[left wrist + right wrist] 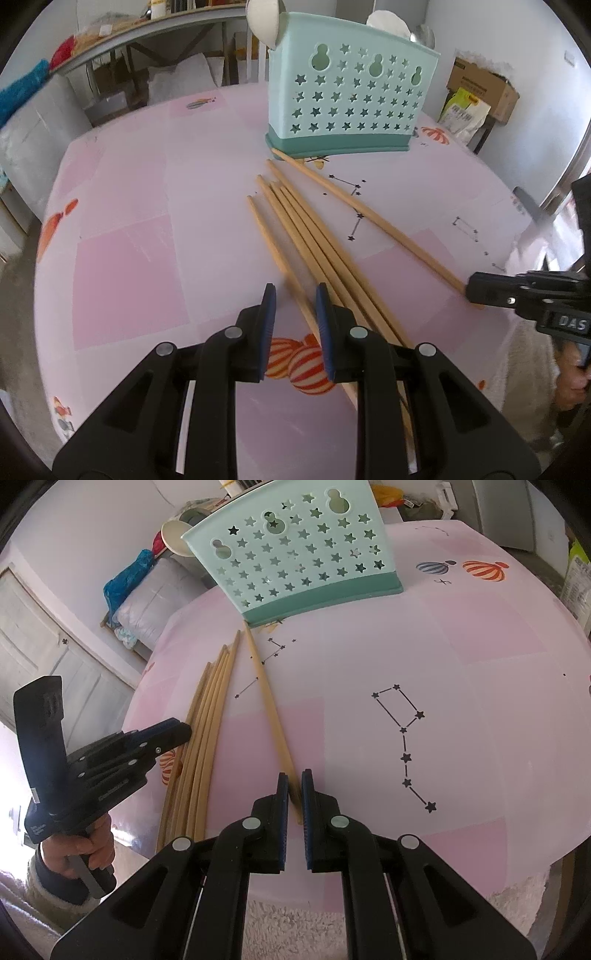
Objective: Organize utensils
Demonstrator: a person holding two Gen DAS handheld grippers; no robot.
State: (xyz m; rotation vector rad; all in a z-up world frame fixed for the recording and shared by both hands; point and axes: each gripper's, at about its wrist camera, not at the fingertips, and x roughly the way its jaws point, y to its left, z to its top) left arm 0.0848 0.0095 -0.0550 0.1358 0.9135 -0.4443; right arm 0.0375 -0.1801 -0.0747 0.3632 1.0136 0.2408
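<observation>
A teal star-cut utensil holder stands at the far side of the pink table, with white spoons sticking out of it. Several wooden chopsticks lie bunched in front of it. One chopstick of the bunch runs between the jaws of my left gripper, which stand apart with clear gaps beside it. A separate chopstick lies to the right; my right gripper is shut on its near end.
A cardboard box and a yellow-green bag sit beyond the table's right edge. A cluttered shelf runs along the back left. A person's hand holds the left gripper's handle off the table's left edge.
</observation>
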